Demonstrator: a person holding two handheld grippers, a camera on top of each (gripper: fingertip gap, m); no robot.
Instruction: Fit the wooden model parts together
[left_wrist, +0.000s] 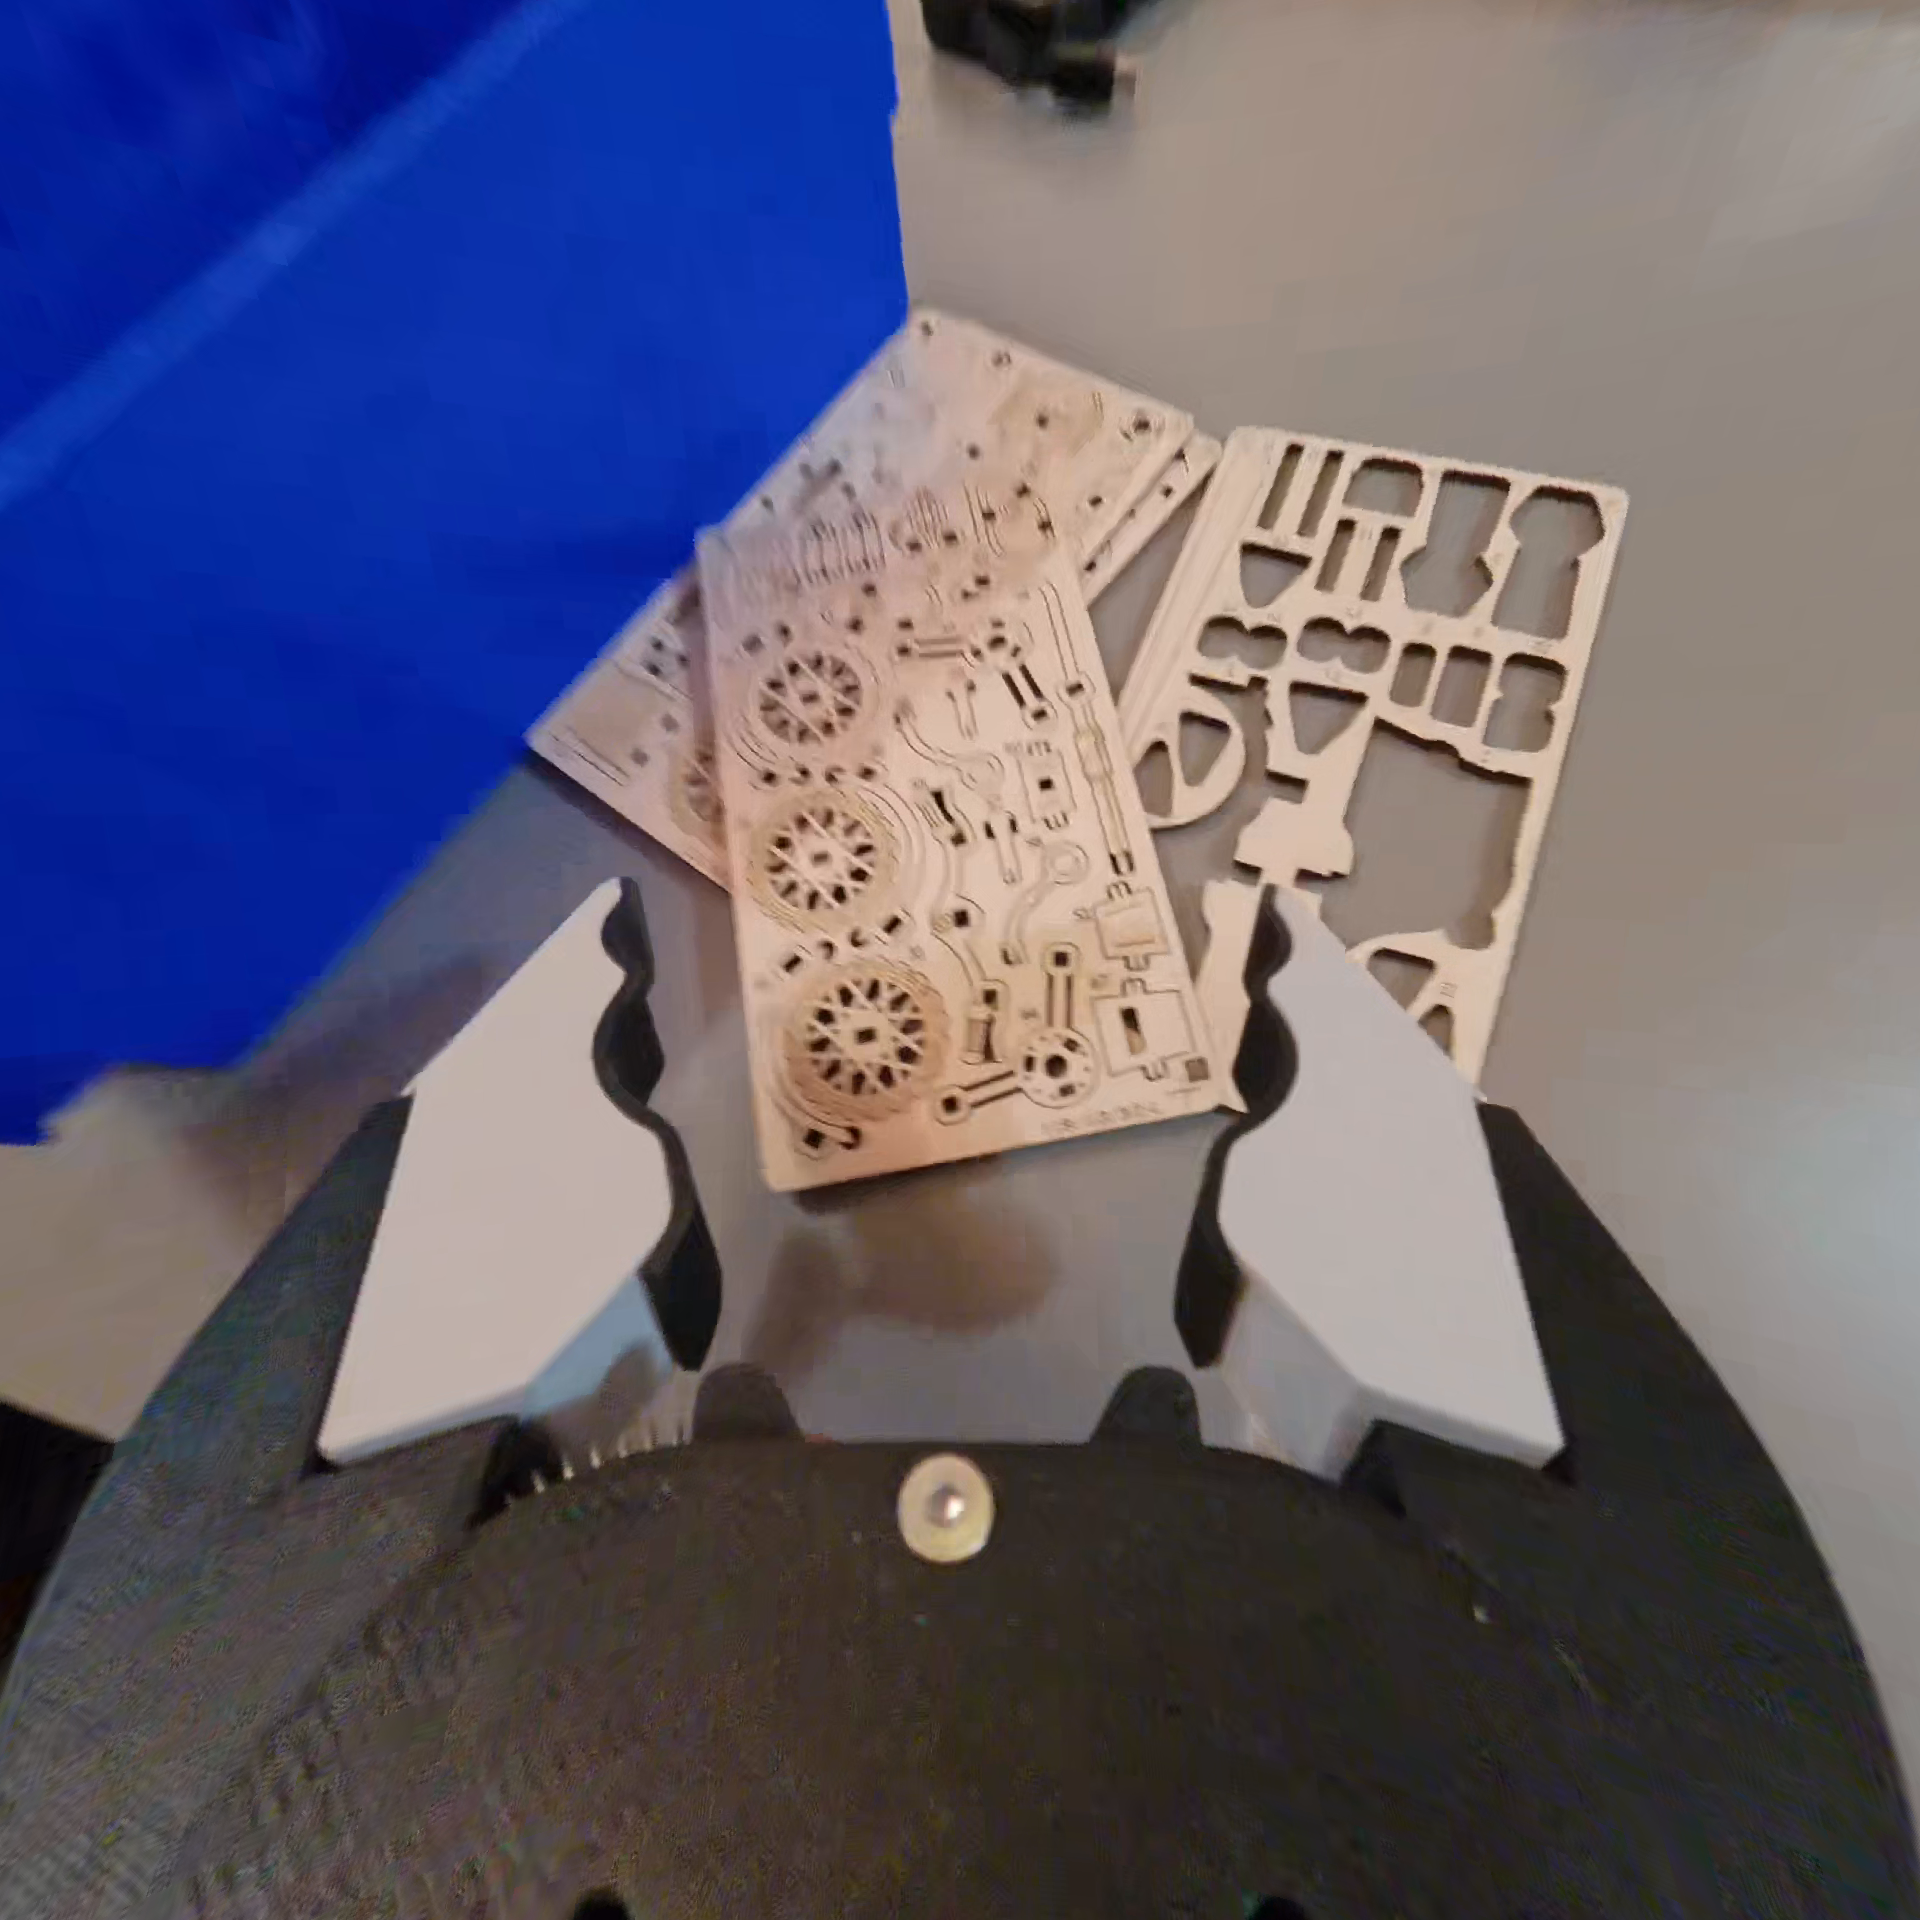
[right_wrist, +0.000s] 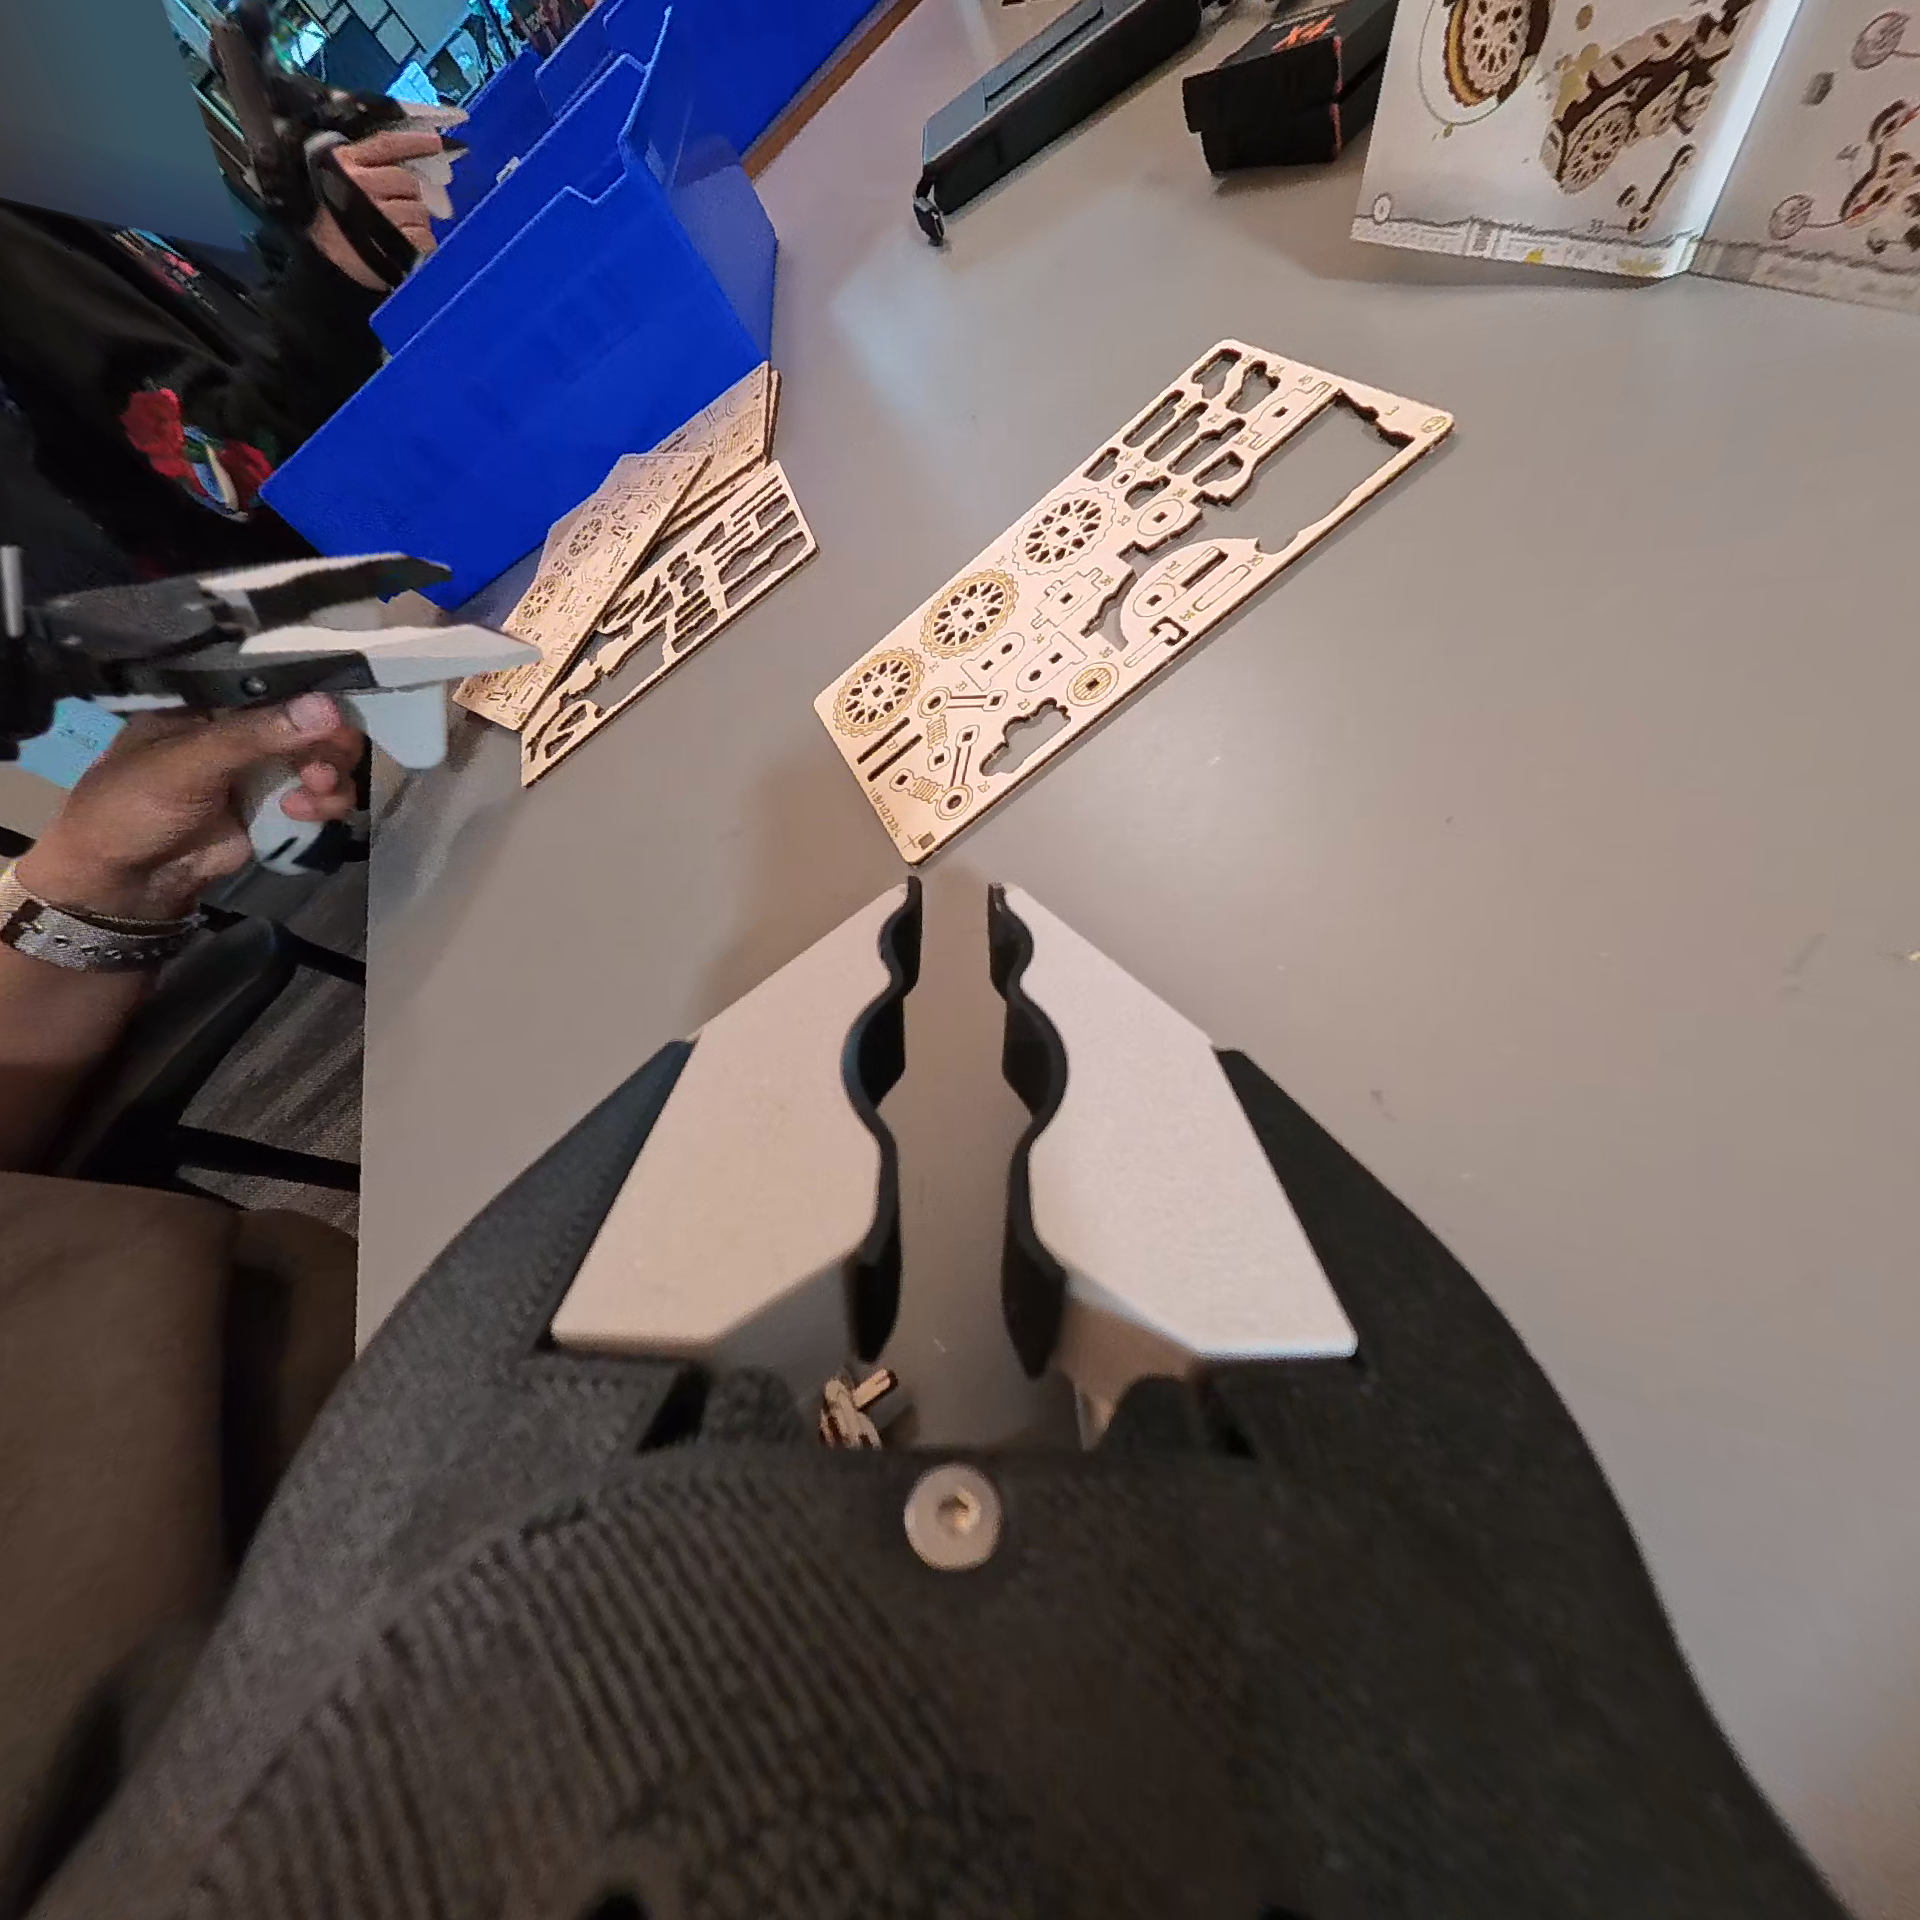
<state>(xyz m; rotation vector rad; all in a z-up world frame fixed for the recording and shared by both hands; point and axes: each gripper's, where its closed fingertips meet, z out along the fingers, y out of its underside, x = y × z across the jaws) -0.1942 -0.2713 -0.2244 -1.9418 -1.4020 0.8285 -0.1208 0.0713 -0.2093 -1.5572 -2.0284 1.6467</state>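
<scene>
Several laser-cut wooden sheets lie on the grey table (right_wrist: 1351, 935). Wheel sheet (left_wrist: 966, 883), uncut, with three spoked wheels down its left side, sits on top of a small stack; a second sheet (left_wrist: 997, 436) pokes out behind it, touching the blue bin (left_wrist: 416, 468). Emptied sheet (left_wrist: 1382, 727), most parts already punched out, lies just right of the stack and partly under it.

Left gripper (left_wrist: 951, 914): fingers spread wide, nothing between them, tips on either side of the wheel sheet's near end. Cannot tell whether they touch the table. View is somewhat blurred. In the right wrist view the same gripper (right_wrist: 488, 613) is seen from the side, held in a hand (right_wrist: 177, 800), tips at the near edge of the stack.

Right gripper (right_wrist: 954, 888): fingers nearly together with a narrow gap, gripping nothing at the tips. It hovers near the corner of a lone sheet (right_wrist: 1122, 603), which lies flat mid-table, well apart from the stack, partly punched out. A small wooden piece (right_wrist: 857, 1403) shows low between the fingers near the gripper body; whether it is held cannot be told.

Printed instruction booklet (right_wrist: 1558, 135) stands at the far right; black cases (right_wrist: 1049, 104) lie beside it.
</scene>
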